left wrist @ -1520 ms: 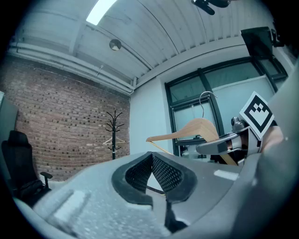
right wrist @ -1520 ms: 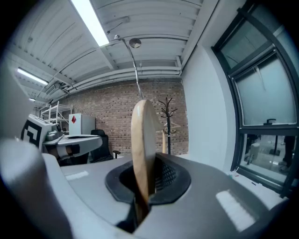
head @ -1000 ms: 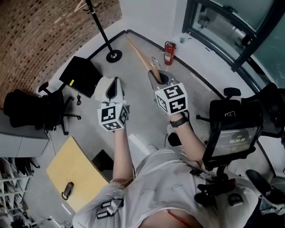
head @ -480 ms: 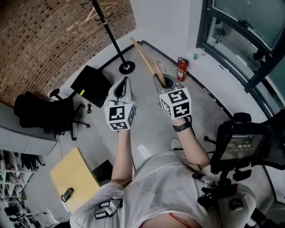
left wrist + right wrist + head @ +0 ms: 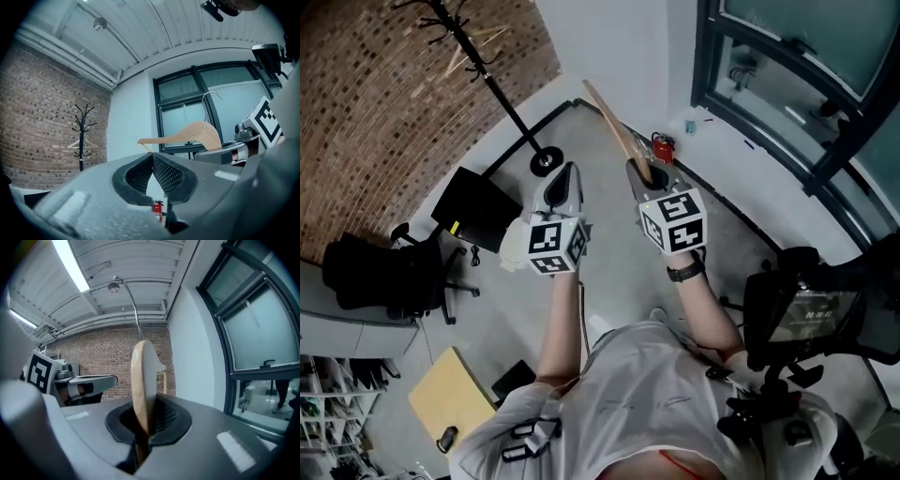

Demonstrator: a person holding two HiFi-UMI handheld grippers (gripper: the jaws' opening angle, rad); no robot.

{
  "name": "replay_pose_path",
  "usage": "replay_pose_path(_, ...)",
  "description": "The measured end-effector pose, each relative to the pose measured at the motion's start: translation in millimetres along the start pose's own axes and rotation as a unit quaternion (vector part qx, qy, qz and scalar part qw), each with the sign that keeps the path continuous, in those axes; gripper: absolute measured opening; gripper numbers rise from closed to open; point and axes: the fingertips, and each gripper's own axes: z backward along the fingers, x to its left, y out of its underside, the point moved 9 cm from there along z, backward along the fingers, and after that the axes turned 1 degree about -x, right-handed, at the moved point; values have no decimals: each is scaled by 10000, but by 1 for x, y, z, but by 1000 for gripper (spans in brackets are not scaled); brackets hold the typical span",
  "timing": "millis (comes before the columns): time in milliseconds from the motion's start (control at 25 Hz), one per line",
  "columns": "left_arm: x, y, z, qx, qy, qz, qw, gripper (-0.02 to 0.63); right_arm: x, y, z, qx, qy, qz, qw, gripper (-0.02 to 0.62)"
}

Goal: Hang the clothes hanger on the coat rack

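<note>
Head view, nearest first: left hand-held gripper has its jaws pressed together on nothing. Just beside it, the right hand-held gripper pinches the wooden hanger, hook up. Farther off, well apart, the coat rack stands on the floor by the brick wall.

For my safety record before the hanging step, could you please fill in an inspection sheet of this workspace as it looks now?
Surface: bare grey floor.
Job's things: wooden hanger upright in the right tool; coat rack by the brick wall, second hanger on it.
Clutter: office chair, black box, yellow board, fire extinguisher.
Tools: left tool shut, empty; right tool shut on the wooden hanger.
Cables: nothing seen.
Surroundings: brick wall, large window.
</note>
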Motion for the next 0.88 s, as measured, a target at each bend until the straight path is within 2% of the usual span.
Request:
replay_pose_path(80,-8,11,-14,92,108,97,9999,-2,-11,10,1,129,115,-118,9998,5)
replay_pose_path(280,-15,30,-49,257,128,173,9994,-2,-37,31,-19,371,1,-297,9989,5)
replay_pose_path(480,-28,53,-81,400,287,266,9984,-2,-62,51,-26,515,71,-426,9977,5)
replay_pose_path(760,12,75,-148,287,468,444,9975,-2,-87,50,-94,582,187,-248,9978,5)
replay_pose_path(880,43,74,-179,201,473,436,9977,-2,-100,40,-136,563,227,-196,9980,5)
